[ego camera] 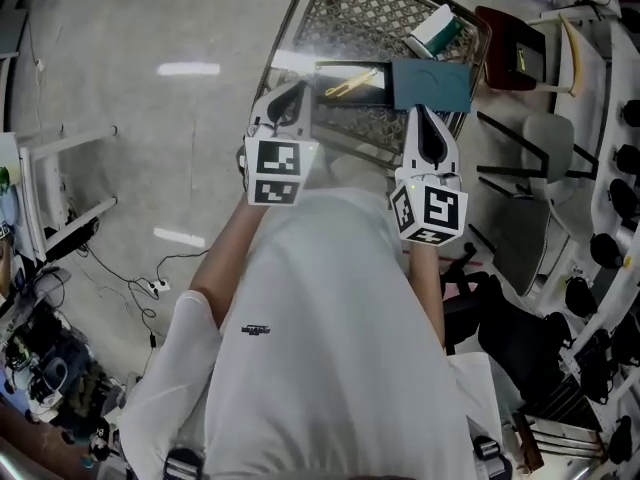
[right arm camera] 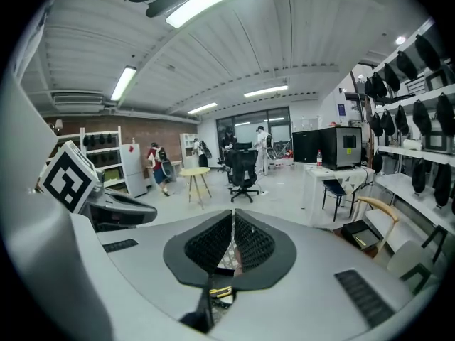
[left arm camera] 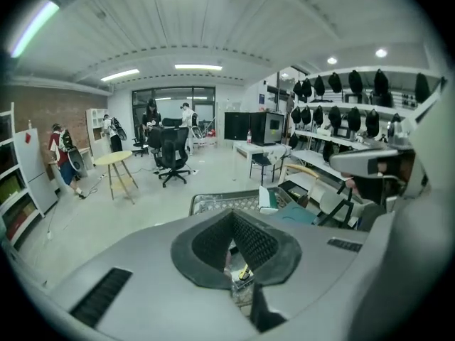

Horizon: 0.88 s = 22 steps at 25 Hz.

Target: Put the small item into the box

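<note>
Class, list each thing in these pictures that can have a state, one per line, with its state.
left gripper: fingers together, holding nothing.
right gripper: fingers together, holding nothing.
yellow item: lying in the dark box, not gripped.
dark box: open, on the mesh table.
teal box: lying flat beside the dark box.
white-green carton: tilted.
</note>
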### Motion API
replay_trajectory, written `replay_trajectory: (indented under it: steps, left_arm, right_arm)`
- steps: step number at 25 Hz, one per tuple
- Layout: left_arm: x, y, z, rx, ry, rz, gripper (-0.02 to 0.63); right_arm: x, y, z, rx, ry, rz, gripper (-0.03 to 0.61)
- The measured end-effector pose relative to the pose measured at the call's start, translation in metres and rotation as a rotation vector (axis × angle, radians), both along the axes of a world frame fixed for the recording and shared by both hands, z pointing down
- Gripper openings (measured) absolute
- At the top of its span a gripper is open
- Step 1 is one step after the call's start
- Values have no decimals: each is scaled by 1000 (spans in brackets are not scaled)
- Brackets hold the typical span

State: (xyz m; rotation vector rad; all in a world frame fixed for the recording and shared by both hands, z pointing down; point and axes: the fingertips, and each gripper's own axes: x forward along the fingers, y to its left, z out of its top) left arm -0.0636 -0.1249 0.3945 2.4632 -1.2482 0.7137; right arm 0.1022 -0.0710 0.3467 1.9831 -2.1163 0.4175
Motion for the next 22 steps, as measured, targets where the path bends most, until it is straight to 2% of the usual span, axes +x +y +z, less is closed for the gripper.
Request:
replay_trajectory:
  steps: [9,22]
  left_arm:
    - [-12,16,-35,34,100,15,3]
    - [-20,39,-64,101,161,16,3]
  right_arm:
    - [-18,7,-33,75,34,-14,5]
    - [-32,17,-42,103,26,-11,5]
